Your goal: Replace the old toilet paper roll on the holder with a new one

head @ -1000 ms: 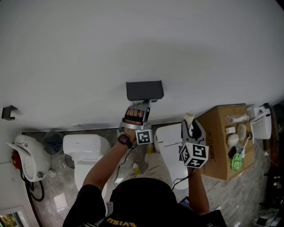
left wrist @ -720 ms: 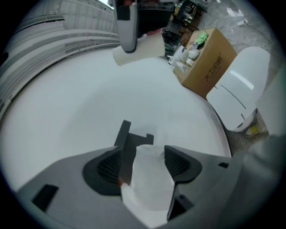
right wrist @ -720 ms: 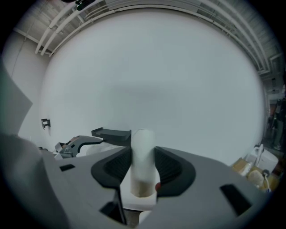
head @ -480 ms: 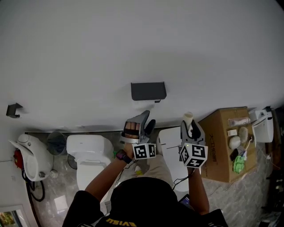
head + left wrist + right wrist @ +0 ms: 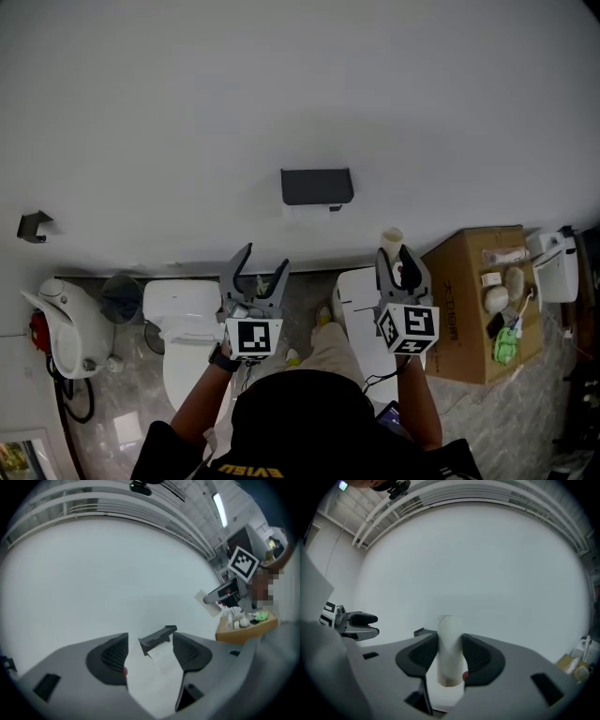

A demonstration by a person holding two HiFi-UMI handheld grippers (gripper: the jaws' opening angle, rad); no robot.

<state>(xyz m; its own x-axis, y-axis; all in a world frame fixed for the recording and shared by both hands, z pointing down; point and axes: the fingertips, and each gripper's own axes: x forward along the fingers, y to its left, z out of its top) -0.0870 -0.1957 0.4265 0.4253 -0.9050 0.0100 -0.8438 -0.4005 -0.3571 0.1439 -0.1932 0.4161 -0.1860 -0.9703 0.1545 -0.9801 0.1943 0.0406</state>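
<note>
Left tool (image 5: 265, 261), spread and empty, faces the holder (image 5: 317, 186) straight ahead. Right tool (image 5: 396, 263) pinches what is probably the old tube (image 5: 392, 238), upright.

the holder (image 5: 317, 186) looks matt, perhaps plastic, the tube (image 5: 392, 238) plain cardboard, the box (image 5: 461, 274) matt cardboard, the toilet (image 5: 183, 305) glossy.

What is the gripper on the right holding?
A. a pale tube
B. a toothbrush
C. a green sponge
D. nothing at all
A: in the right gripper view, the right gripper has both its jaws pressed on the sides of the pale tube, which stands up between them.
</note>
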